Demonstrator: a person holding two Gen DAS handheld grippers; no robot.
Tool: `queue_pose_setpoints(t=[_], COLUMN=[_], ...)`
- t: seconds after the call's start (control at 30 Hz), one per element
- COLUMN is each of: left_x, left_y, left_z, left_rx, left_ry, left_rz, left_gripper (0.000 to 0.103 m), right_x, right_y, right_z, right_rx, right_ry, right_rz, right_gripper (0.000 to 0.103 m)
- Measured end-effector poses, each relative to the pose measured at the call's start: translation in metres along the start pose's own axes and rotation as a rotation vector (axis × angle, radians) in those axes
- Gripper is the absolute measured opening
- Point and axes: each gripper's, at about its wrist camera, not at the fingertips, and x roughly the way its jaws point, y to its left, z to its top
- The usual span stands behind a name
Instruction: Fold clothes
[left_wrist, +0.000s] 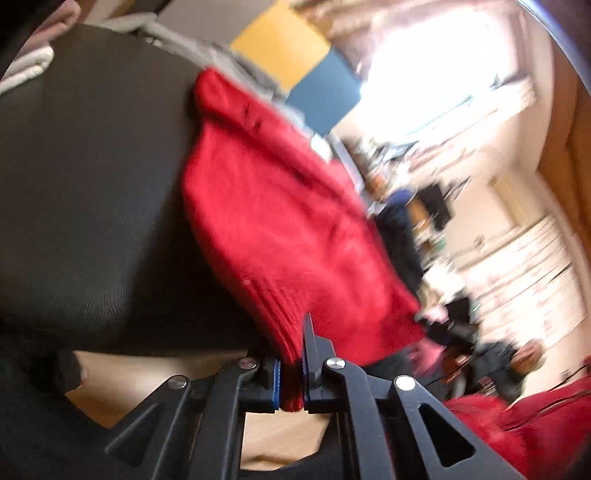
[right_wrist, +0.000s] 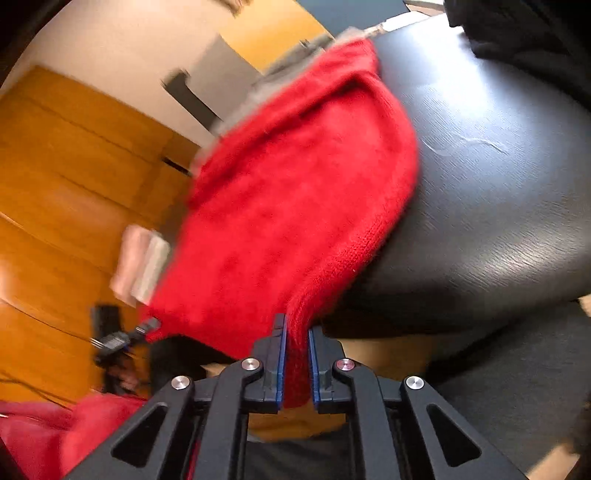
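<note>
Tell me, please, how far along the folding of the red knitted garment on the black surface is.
Done: both grippers have a grip; the left gripper and right gripper are each shut on an edge of the red knitted garment. In hand: it hangs lifted from the jaws, its far part draped over the black leather-like surface. Left: no neat fold shows yet, so laying it flat and folding remain. Blur hides finer detail.

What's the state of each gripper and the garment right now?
left gripper: shut on a ribbed edge of the red sweater.
right gripper: shut on another edge of the sweater.
red sweater: held at two edges, partly draped over the black leather surface, not yet neatly folded.
pink folded cloth: blurred, beyond the sweater; state unclear.
</note>
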Motion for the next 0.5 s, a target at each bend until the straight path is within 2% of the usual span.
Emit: queue_pose_setpoints(t=[0.07, 0.17, 0.33, 0.5], left_x=[-0.014, -0.023, -0.03, -0.052], left_y=[-0.004, -0.017, -0.031, -0.042], left_z=[0.005, 0.006, -0.001, -0.012], left_rx=[-0.003, 0.01, 0.02, -0.017], left_ry=[-0.04, -0.063, -0.073, -0.127], left_rz=[-0.044, -0.096, -0.149, -0.229], left_gripper=[0.006, 0.006, 0.006, 0.006], right_x=[-0.013, -0.025, -0.036, -0.043], right_y=[0.008, 0.02, 0.034, 0.04], right_z=[0.003, 0.005, -0.003, -0.021], right_rx=[-0.003, -0.017, -0.009, 0.028], right_ry=[-0.053, -0.097, -0.116, -0.118], right_rz=[0.094, 0.189, 0.26, 0.31], right_gripper=[0.01, 0.01, 0.009, 0.009])
